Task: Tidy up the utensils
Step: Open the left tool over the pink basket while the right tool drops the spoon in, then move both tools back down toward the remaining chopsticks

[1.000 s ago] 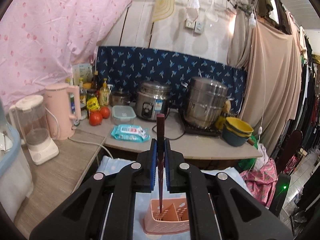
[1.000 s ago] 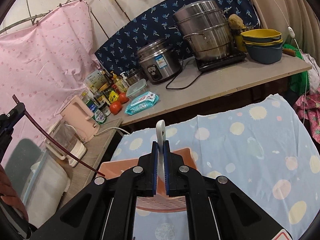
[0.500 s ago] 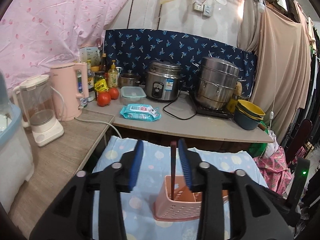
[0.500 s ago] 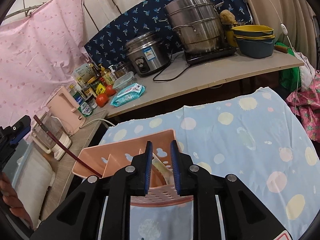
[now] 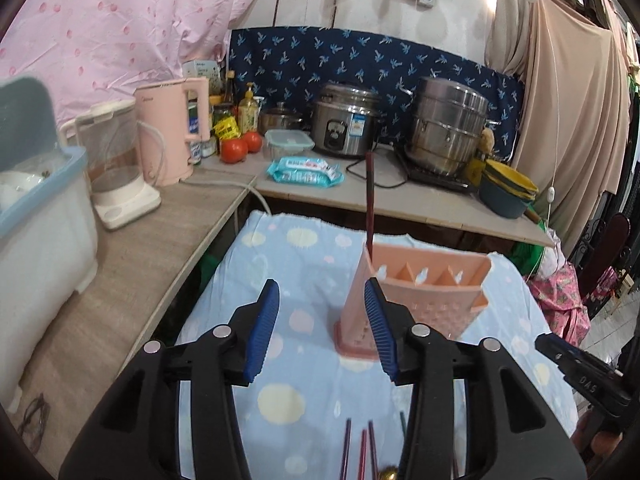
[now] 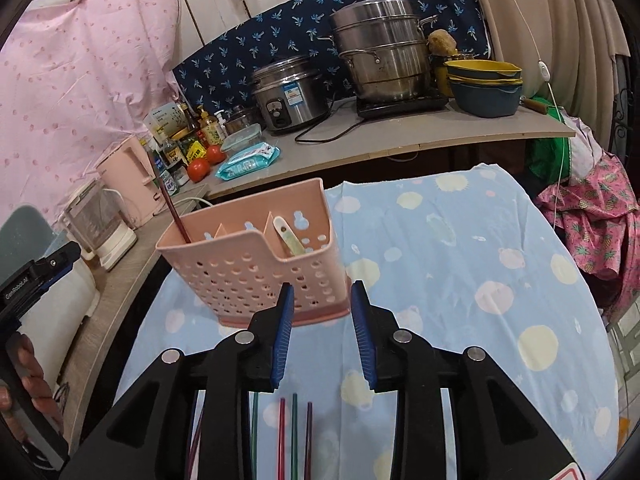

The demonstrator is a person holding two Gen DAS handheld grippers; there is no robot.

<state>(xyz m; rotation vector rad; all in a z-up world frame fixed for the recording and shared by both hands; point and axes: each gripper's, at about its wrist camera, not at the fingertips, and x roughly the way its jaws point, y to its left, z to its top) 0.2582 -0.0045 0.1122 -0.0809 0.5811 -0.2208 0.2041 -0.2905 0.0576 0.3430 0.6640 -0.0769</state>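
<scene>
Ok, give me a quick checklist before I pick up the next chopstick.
1. Left gripper empty: ok, jaws opening, nothing between them.
2. Right gripper empty: ok, jaws opening, nothing between them.
3. Caddy upright on the cloth: ok.
4. Dark chopstick stowed: ok, in the caddy's end compartment.
5. Spoon stowed: ok, in another compartment.
6. Loose chopsticks reachable: ok, lying on the cloth just below the grippers; how many there are, cannot tell.
</scene>
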